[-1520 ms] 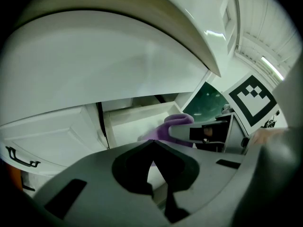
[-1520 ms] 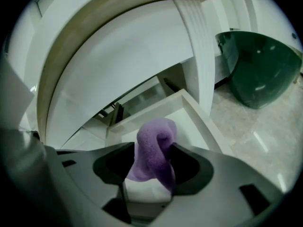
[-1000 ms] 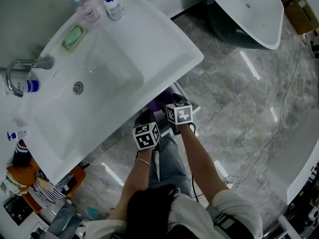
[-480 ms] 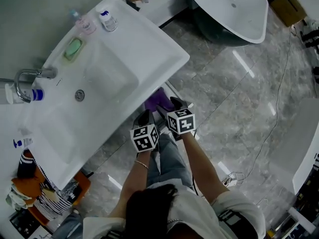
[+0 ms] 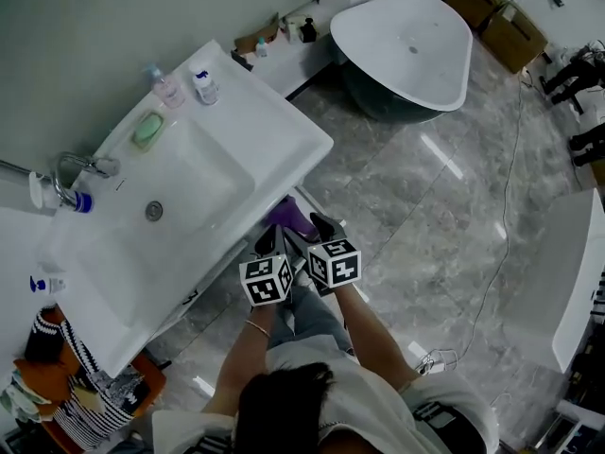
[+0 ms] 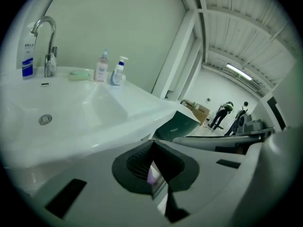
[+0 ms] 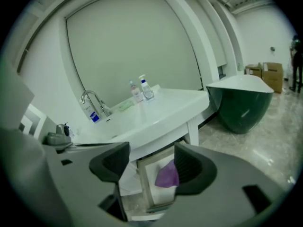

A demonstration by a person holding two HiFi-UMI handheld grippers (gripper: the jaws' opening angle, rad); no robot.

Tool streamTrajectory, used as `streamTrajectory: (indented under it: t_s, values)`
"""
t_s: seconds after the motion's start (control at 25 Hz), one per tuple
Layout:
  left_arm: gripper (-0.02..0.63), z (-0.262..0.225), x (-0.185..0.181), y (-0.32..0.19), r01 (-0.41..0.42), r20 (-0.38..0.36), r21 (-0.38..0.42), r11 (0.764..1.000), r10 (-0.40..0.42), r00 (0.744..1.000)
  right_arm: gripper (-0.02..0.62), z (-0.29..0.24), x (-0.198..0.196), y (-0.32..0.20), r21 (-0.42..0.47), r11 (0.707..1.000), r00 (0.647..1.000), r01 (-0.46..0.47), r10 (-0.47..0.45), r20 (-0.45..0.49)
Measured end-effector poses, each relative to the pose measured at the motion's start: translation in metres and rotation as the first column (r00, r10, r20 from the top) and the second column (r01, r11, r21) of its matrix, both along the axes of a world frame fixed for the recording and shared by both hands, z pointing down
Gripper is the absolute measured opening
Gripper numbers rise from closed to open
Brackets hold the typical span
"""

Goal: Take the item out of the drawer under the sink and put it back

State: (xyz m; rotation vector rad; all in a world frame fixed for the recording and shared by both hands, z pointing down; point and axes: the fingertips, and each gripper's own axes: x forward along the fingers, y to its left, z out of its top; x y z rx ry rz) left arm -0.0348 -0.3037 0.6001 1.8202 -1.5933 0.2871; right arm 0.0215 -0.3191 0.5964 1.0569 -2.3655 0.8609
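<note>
The drawer under the white sink stands pulled out, and a purple item lies inside it. In the right gripper view the same purple item rests in the open drawer, seen between the jaws but below and beyond them. My right gripper is open and holds nothing. My left gripper hovers just left of it with its jaws closed together on nothing. Both grippers hang side by side above the drawer's front end.
On the sink rim are a faucet, a green soap and two bottles. A dark freestanding bathtub stands to the right. A cable trails over the grey tiled floor. Striped cloth lies at lower left.
The head view has drawn back, showing more of the room. Both grippers stay close together over the open drawer, and the purple item has kept its place in it.
</note>
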Motion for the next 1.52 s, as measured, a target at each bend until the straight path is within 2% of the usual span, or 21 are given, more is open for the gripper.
streamTrajectory:
  t_s: [0.16,0.28,0.52,0.72,1.0,1.28,1.52]
  values:
    - [0.003,-0.024,-0.009,0.005,-0.006,0.011,0.036,0.999,0.006,1.0,0.217,-0.033,0.0,0.001,0.076,0.997,0.999,-0.031,0.03,0.02]
    - [0.003,-0.04,-0.008,0.005,-0.006,0.007,0.079,0.997,0.006,1.0,0.137,-0.055,0.008,0.0,0.148,0.988,0.999,-0.048,0.049,0.001]
    - [0.003,-0.065,-0.016,0.013,-0.025,0.013,0.089,0.996,0.024,1.0,0.126,-0.078,-0.004,0.017,0.22,0.976,0.999,-0.002,0.011,-0.039]
    - [0.003,-0.074,-0.02,0.021,-0.014,0.011,0.119,0.993,0.013,1.0,0.043,-0.088,-0.001,0.021,0.25,0.968,0.999,-0.03,0.039,-0.032]
    - [0.003,-0.072,-0.023,0.027,-0.032,0.042,0.126,0.992,0.027,0.999,0.026,-0.094,-0.003,0.024,0.277,0.96,0.998,-0.044,0.057,-0.036]
    - [0.003,-0.079,-0.023,0.022,-0.051,0.034,0.163,0.985,0.046,0.998,0.025,-0.089,-0.001,0.027,0.274,0.961,0.997,-0.043,0.059,-0.05]
    - [0.003,-0.076,-0.023,0.024,-0.049,0.027,0.154,0.987,0.046,0.999,0.02,-0.085,-0.001,0.031,0.256,0.965,0.997,-0.049,0.065,-0.051]
